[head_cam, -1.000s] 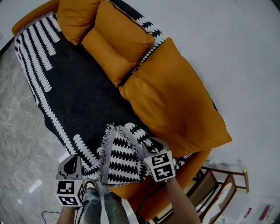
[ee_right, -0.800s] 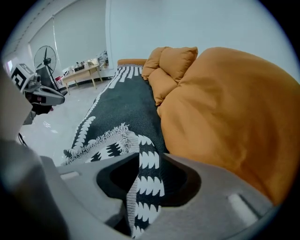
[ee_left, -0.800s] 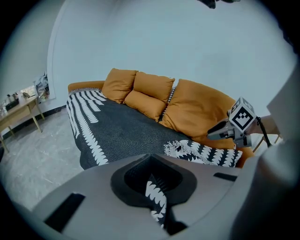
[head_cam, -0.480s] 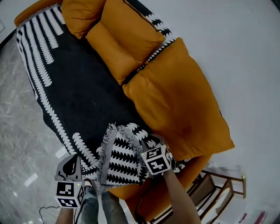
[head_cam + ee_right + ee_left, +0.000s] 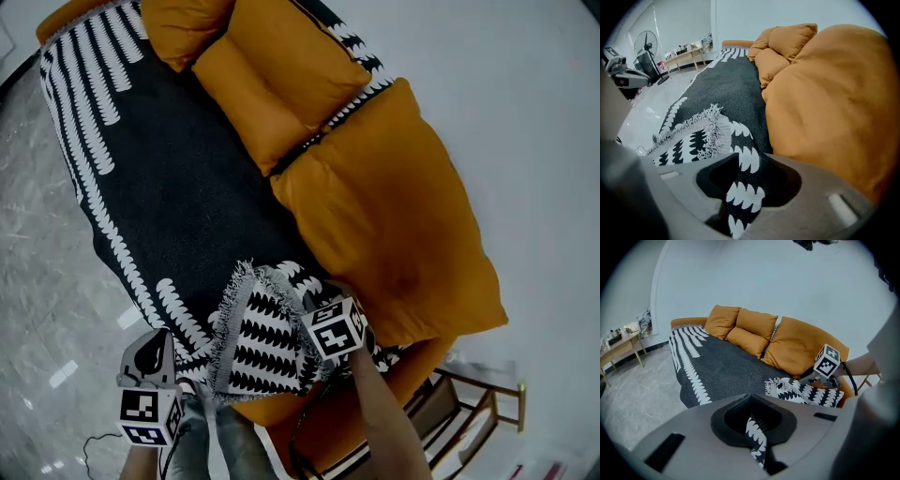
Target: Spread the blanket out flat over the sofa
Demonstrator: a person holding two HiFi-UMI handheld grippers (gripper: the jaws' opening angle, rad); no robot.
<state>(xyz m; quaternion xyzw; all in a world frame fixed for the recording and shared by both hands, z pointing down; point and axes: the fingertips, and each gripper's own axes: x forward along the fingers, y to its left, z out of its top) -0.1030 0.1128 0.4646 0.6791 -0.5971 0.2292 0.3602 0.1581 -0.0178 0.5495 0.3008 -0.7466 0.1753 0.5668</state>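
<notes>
From the head view, the black woven blanket with white leaf-shaped rows point(image 5: 178, 197) already covers most of the seat of the orange upholstered sofa point(image 5: 281, 410), running from the far arm down toward me. The near end is not flat: a fringed corner point(image 5: 258, 333) is folded back over the seat just beside the big orange back cushion point(image 5: 394, 216). My left gripper point(image 5: 159, 349) sits at the near front edge, and my right gripper point(image 5: 319, 314) is on the folded part, close against that cushion.

In the left gripper view, the jaws are closed on a narrow strip of the patterned cloth, which hangs pinched between the pads. Beyond them the spread part lies smooth, with the doubled-over corner well apart from this grip.

In the right gripper view, a band of the blanket rises straight through the jaws, which are held fairly wide by the bunched thickness yet appear to press on it. The white fringe point(image 5: 701, 119) lies crumpled just ahead.

I judge the cloth soft, limp and fairly light, with enough weave to drag on the upholstery, not slide. It will sag between grips, so I would hold it at the hem near the two corners and draw them apart, avoiding the loose fringe.
</notes>
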